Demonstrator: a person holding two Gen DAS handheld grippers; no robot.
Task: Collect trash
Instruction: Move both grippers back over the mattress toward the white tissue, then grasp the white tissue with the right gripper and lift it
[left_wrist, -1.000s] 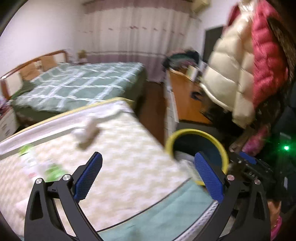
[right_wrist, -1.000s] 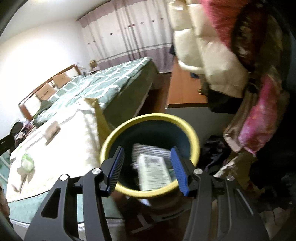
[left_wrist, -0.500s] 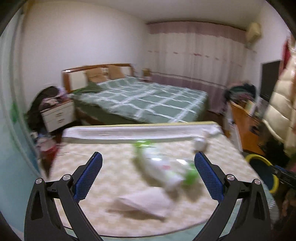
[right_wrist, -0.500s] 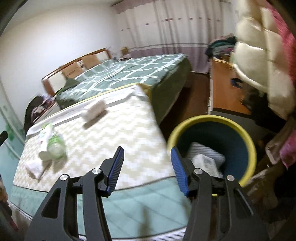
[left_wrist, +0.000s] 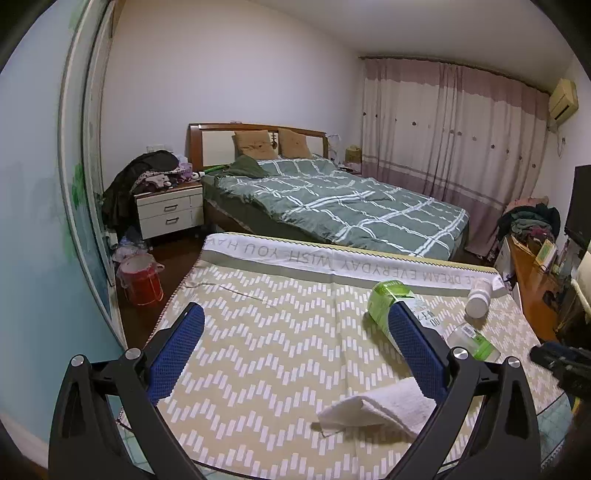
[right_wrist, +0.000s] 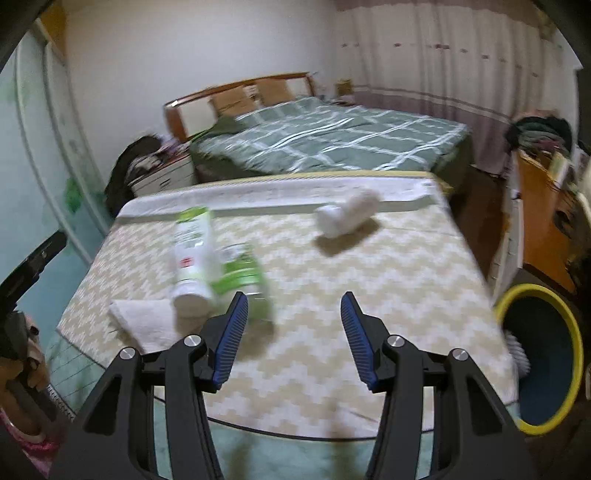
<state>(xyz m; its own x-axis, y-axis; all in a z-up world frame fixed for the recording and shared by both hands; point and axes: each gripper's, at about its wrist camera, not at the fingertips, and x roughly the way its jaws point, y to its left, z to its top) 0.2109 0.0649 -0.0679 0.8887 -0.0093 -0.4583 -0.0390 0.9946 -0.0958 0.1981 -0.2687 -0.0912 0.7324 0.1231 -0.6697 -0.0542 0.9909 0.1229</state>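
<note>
Left wrist camera is showing my left tongs (left_wrist: 295, 341) standing wide with nothing between the blue ribbed pads. They are hanging over a mattress cover (left_wrist: 258, 350) of woven cloth with a beige and white zigzag. A folded white napkin (left_wrist: 380, 406), soft and crumpled, is lying near the right pad. Behind that pad a green plastic bottle (left_wrist: 388, 299) is lying on its side, partly hidden, and beside it a clear one (left_wrist: 474, 341). A small white bottle (left_wrist: 480, 299) is resting by the far edge. My right tongs (right_wrist: 291, 332) are standing half open and holding nothing. Its picture is blurring, so labels are hard to read. A round bin (right_wrist: 546, 365) with yellow rim is standing beside the mattress, partly cut off.
</note>
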